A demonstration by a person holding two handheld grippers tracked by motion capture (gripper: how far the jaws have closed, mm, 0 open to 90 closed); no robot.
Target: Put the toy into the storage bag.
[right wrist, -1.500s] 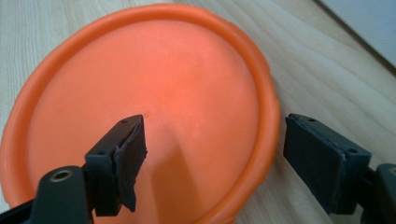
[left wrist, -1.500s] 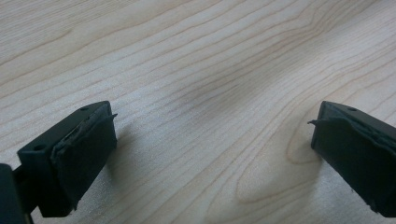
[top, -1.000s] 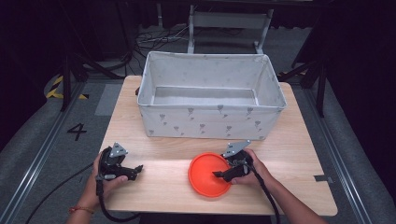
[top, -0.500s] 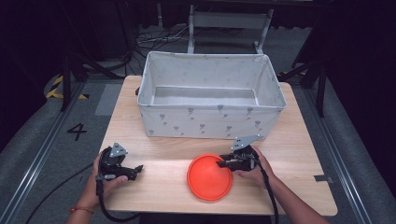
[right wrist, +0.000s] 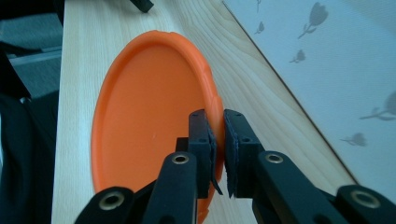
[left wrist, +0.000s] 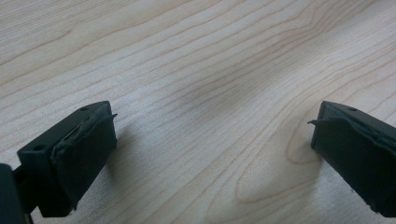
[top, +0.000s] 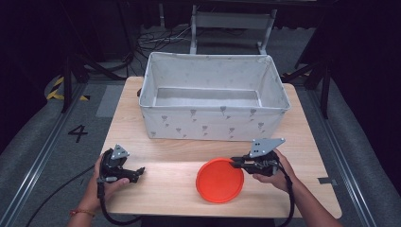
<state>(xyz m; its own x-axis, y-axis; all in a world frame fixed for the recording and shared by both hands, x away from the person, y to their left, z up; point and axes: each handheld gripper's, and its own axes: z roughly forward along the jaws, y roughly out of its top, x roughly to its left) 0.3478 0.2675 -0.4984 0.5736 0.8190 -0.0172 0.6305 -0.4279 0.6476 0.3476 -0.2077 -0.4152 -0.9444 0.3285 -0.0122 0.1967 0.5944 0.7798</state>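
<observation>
At left, our left gripper [top: 138, 172] rests low over the bare table [top: 165, 156], jaws spread wide and holding nothing, kept clear of the work. Right of centre, our right gripper [top: 235, 162] pinches the orange plate [top: 220, 180] by its rim, tipping it off the wood, likely for the fabric bin [top: 213, 125] behind.

A light wooden table [top: 156, 208] stands on a grey carpet floor [top: 38, 142]. On the floor at the left are a black number 4 [top: 78, 133] and yellow-black tape [top: 56, 90]. Behind the table are a grey metal frame [top: 231, 21], loose cables [top: 146, 40] and dark stands [top: 68, 82]. The far room is very dark.
</observation>
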